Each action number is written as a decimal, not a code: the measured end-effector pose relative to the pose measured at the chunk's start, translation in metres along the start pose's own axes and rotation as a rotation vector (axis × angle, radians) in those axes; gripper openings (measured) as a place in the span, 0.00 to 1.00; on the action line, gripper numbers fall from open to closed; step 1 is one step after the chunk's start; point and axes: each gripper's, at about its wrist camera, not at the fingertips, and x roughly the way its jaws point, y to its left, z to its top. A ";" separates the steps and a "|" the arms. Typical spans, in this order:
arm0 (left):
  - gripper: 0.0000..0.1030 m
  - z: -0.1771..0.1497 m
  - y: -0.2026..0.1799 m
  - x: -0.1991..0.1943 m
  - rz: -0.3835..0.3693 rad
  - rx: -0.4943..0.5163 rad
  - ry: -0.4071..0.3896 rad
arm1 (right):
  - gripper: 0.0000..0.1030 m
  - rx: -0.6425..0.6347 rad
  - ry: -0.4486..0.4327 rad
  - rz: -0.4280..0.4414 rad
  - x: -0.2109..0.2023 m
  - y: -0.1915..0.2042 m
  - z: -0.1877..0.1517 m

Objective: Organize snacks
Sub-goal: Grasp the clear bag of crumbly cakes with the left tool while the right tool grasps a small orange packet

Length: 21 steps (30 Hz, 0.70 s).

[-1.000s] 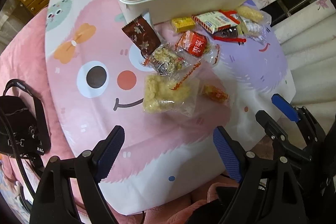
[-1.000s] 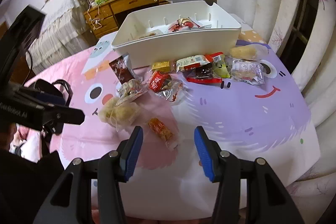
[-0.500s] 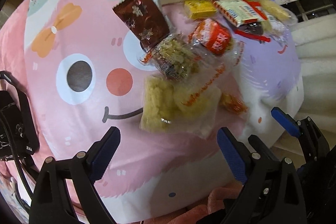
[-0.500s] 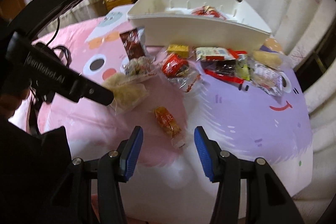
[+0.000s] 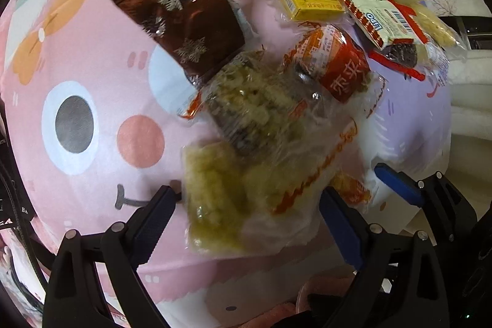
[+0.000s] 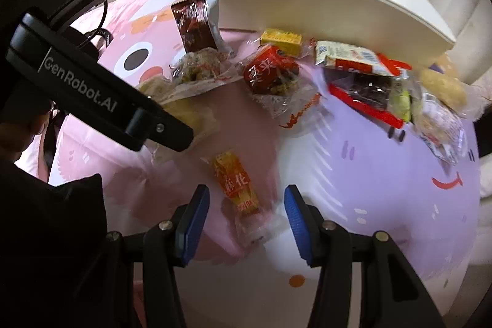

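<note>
Snacks lie scattered on a pink and purple cartoon tablecloth (image 5: 92, 66) in front of a white organizer bin (image 6: 323, 2). My left gripper (image 5: 249, 217) is open, its jaws on either side of a clear bag of yellow puffed snack (image 5: 221, 195). My right gripper (image 6: 246, 217) is open, its jaws on either side of a small orange snack packet (image 6: 236, 177). A brown foil packet (image 5: 181, 20), a clear bag of mixed snack (image 5: 255, 100), a red packet (image 5: 335, 60) and a yellow box (image 5: 310, 2) lie beyond.
More wrapped snacks (image 6: 369, 82) lie at the right by the bin. The left gripper's arm (image 6: 92, 97) crosses the right wrist view. The right gripper's blue finger (image 5: 396, 183) shows at the right of the left wrist view. The table edge is close below.
Both grippers have moved forward and down toward the table. The left one now straddles the yellow puffed snack bag, the right one the orange packet. Both stay open.
</note>
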 end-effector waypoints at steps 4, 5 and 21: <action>0.91 0.007 -0.008 0.004 0.036 -0.005 0.010 | 0.49 -0.030 0.022 0.044 0.008 -0.001 0.006; 0.91 0.009 -0.010 0.005 0.039 -0.010 0.013 | 0.48 -0.040 0.025 0.051 0.009 0.000 0.009; 0.69 0.004 -0.006 -0.006 0.073 -0.043 0.015 | 0.21 -0.090 0.057 0.053 0.019 0.019 0.019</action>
